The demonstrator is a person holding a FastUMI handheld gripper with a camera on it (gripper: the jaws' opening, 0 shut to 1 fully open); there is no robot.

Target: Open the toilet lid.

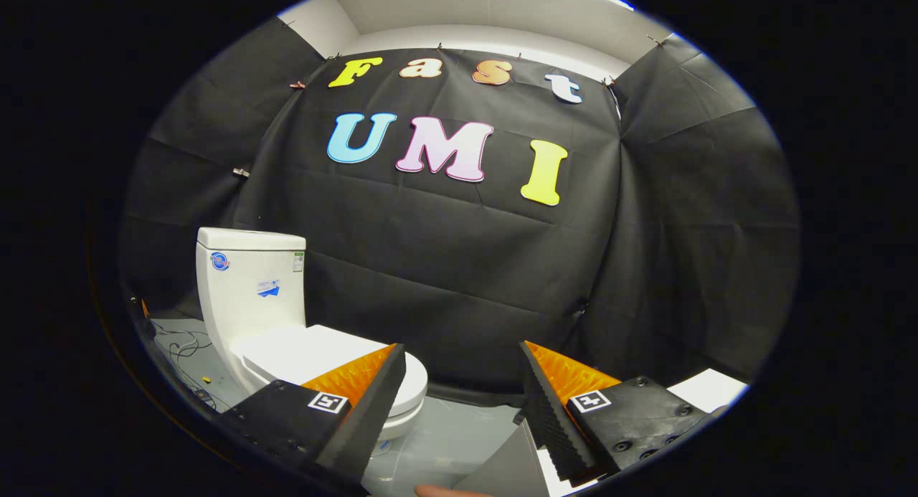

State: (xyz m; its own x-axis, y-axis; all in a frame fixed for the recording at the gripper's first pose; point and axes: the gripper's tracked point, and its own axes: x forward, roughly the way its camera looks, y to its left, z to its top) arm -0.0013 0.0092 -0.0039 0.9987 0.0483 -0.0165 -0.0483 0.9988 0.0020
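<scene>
White toilet point(251, 303) standing on the pale floor against the black cloth wall, tall boxy tank upright at the back with small stickers on its front. Toilet lid point(308, 350) white, smooth, shut, lying flat over the bowl, its front end partly hidden behind the left finger of the tool point(462, 382), fingers spread wide, clear of it.

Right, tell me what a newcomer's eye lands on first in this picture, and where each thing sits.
First comes the white toilet, standing against the black cloth wall with its lid down, partly behind one finger. Next are the gripper fingers, spread wide open with nothing between them, the toilet's front edge just beyond one tip. Loose cables lie on the floor beside the toilet's base.
</scene>
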